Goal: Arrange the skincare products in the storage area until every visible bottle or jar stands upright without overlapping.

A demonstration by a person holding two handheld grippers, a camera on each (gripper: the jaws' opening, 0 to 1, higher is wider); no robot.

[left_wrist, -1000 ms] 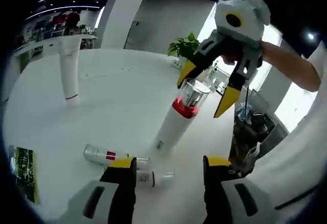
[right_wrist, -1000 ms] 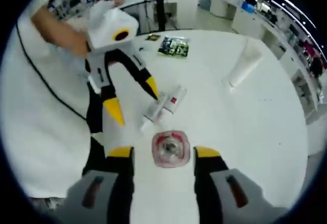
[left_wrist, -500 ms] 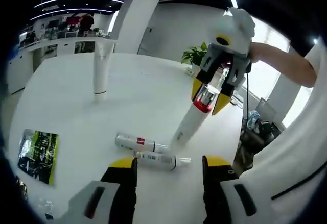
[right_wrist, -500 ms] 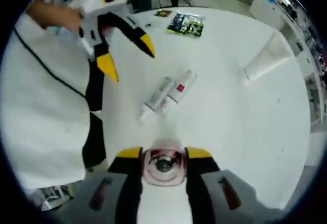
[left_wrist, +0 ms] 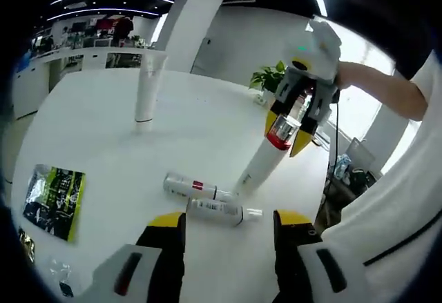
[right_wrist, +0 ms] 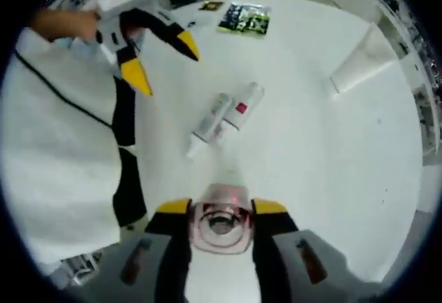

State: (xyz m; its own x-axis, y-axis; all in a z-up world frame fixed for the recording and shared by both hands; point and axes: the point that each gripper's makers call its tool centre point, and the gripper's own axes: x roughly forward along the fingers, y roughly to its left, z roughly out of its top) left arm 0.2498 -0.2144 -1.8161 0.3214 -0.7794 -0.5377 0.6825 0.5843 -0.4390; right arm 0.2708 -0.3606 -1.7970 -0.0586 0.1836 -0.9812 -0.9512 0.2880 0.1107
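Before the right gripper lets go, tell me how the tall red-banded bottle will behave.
The tall bottle looks top-heavy: slim, leaning, base on the table, so it probably tips if released. Its round body would likely roll toward the two lying bottles. The right gripper clamps its cap.

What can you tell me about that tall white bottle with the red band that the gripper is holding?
The tall bottle has a slim white body, a red band and a clear, glassy cap. It leans, its base on the white table beside two small lying bottles, whether touching them is unclear. The right gripper clamps its cap; in the right gripper view the cap sits between the yellow-tipped jaws.
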